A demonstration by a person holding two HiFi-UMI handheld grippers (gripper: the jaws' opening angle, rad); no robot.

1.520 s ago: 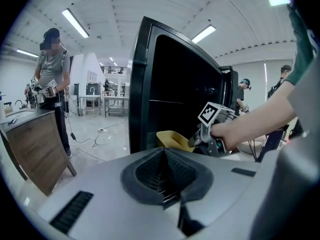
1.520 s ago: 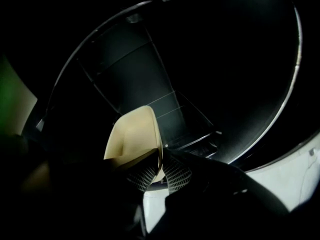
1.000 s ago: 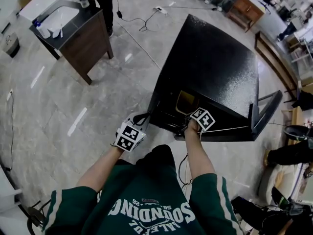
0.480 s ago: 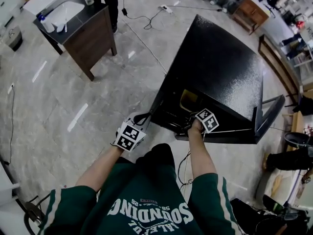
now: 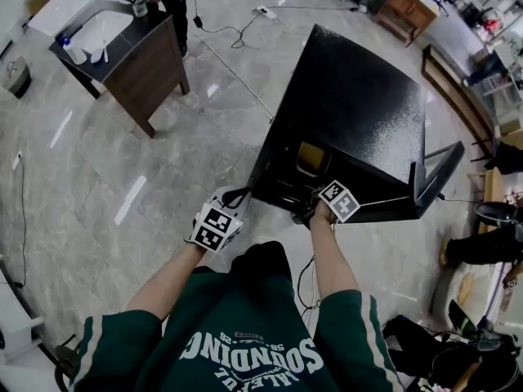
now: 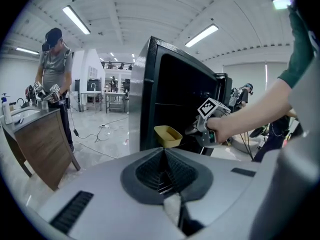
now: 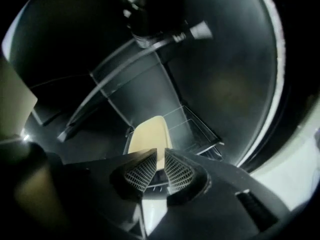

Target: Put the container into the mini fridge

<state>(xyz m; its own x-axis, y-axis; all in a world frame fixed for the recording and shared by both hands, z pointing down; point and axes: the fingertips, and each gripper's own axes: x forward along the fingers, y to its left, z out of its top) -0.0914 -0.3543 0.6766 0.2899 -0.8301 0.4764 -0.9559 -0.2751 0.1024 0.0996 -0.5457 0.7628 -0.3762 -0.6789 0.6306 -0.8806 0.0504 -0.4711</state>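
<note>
The black mini fridge (image 5: 359, 104) stands on the floor with its door (image 5: 438, 178) swung open to the right. A yellow container (image 5: 312, 158) sits in the fridge's opening. My right gripper (image 5: 317, 209) is shut on its rim, which shows pale yellow between the jaws in the right gripper view (image 7: 148, 138). Beyond it are a glass shelf (image 7: 125, 91) and the dark interior. The left gripper view shows the same container (image 6: 167, 135) held by the right gripper (image 6: 197, 130) at the fridge front. My left gripper (image 6: 163, 159) is shut and empty, left of the fridge (image 5: 233, 198).
A wooden cabinet with a dark top and sink (image 5: 122, 51) stands at the back left, with a person (image 6: 54, 74) at it. Cables (image 5: 237, 35) lie across the tiled floor. Desks and chairs (image 5: 409, 6) fill the far right.
The view shifted slightly. My right gripper stays at the fridge opening with the container; my left gripper has not moved.
</note>
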